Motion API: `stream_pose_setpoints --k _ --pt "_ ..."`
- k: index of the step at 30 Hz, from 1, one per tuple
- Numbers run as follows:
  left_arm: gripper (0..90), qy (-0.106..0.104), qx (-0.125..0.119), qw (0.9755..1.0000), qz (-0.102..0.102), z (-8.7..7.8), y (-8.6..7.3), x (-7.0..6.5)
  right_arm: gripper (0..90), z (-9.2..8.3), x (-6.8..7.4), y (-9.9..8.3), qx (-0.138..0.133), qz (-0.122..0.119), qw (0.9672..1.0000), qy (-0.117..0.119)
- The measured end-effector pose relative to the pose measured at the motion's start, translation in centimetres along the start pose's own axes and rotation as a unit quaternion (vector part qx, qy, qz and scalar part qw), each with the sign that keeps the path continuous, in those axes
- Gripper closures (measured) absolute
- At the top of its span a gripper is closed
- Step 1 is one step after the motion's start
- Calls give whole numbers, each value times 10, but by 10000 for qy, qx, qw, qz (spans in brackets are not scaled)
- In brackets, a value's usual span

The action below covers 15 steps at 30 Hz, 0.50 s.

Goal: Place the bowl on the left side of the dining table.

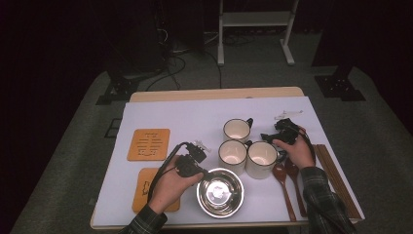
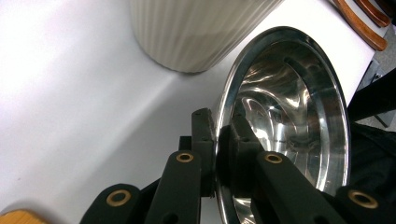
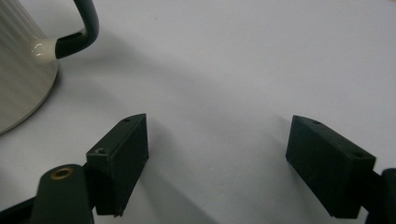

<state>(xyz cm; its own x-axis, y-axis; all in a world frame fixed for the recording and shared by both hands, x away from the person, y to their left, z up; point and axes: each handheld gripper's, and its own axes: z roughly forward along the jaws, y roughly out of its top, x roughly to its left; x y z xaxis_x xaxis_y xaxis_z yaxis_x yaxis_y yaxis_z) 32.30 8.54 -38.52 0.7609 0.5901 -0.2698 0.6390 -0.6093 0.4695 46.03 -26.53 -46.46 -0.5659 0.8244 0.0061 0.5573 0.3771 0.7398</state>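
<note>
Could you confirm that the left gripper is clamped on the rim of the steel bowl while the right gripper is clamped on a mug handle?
Not quite: the right gripper holds nothing. The right gripper view shows its jaws standing wide apart over bare white table, with the mug handle off to one side. The rest is right: the left gripper is clamped on the steel bowl at its rim.

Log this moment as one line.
left claw: shut on rim of shiny steel bowl | right claw: open, beside ribbed cream mug

No readable text, label, brand or number appears on anything here.
</note>
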Motion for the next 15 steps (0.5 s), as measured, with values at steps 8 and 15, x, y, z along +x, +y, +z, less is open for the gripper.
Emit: stream_pose_setpoints --k 8,15 --pt "836 24 -14 10000 -70 -7 -2 6 194 0 0 0 3 12 10000 0" --pt "836 58 -20 9999 -152 -12 -4 12 194 0 0 0 -2 2 10000 2"
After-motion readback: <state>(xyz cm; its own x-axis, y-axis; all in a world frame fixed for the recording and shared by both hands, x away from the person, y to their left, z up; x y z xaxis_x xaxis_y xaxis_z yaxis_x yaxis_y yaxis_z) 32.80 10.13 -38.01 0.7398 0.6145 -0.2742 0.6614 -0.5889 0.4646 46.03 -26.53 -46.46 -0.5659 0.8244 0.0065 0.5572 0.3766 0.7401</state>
